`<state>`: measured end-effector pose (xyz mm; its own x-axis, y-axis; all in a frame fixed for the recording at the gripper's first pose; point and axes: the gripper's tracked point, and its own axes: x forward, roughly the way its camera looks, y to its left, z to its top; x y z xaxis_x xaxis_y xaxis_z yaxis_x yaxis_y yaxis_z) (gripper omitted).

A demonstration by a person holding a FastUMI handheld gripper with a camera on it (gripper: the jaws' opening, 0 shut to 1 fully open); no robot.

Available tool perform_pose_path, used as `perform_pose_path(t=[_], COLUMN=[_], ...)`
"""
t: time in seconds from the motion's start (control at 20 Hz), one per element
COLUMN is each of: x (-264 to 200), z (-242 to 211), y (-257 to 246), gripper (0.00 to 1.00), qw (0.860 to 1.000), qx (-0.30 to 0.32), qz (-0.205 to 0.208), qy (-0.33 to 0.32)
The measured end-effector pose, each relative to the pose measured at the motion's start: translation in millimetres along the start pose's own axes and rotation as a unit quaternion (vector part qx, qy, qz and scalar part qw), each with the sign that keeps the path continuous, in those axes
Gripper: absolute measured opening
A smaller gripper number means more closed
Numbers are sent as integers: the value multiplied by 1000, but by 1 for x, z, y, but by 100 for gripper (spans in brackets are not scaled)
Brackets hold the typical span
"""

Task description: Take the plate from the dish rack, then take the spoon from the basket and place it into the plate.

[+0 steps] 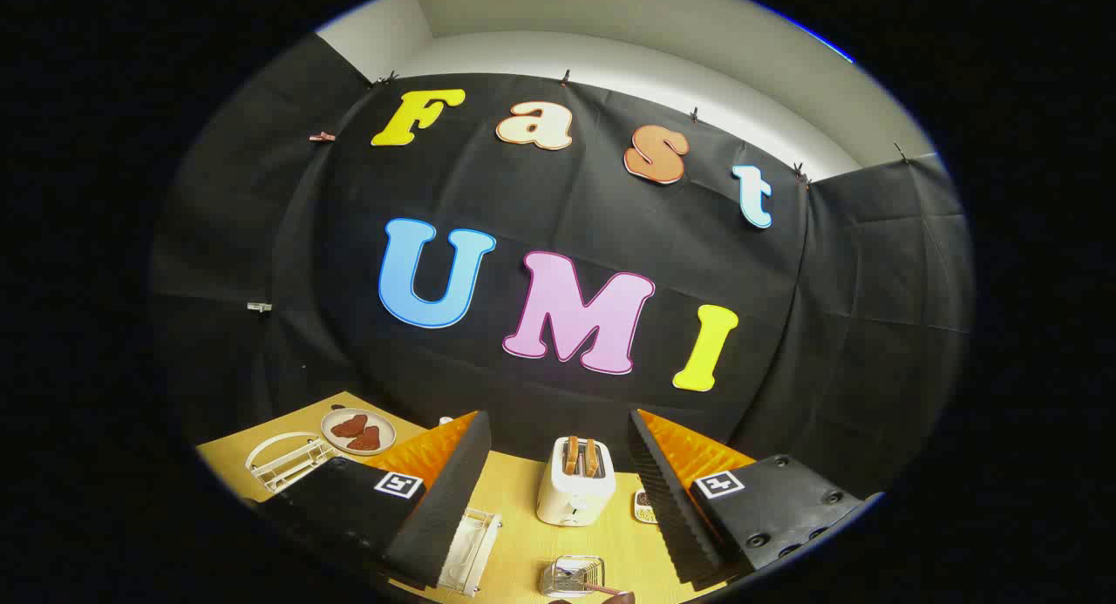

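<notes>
- Gripper (558, 464) held high, fingers wide apart, empty, surveying the desk (514, 534).
- Toaster (575, 482) between fingers; basket (571, 576) nearest; plate (358, 430) far left, apparently already out.

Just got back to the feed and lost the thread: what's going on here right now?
The hand-held tool hangs above the wooden table, fingers spread wide and holding nothing. Between them, further ahead, stands a white toaster with bread in its slots. A small wire basket with a pink handle sticking out sits nearest the tool. Beyond one finger lie a plate carrying reddish-brown pieces and a white dish rack beside it.
</notes>
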<state>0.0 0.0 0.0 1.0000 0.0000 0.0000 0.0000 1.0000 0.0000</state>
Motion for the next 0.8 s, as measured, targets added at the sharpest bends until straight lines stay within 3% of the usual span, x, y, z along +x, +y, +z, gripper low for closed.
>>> perform_pose_path(t=[0.8], x=[-12], z=[0], y=[10], gripper=[97], qw=[1000], qx=[-1], qz=[10], qy=[8])
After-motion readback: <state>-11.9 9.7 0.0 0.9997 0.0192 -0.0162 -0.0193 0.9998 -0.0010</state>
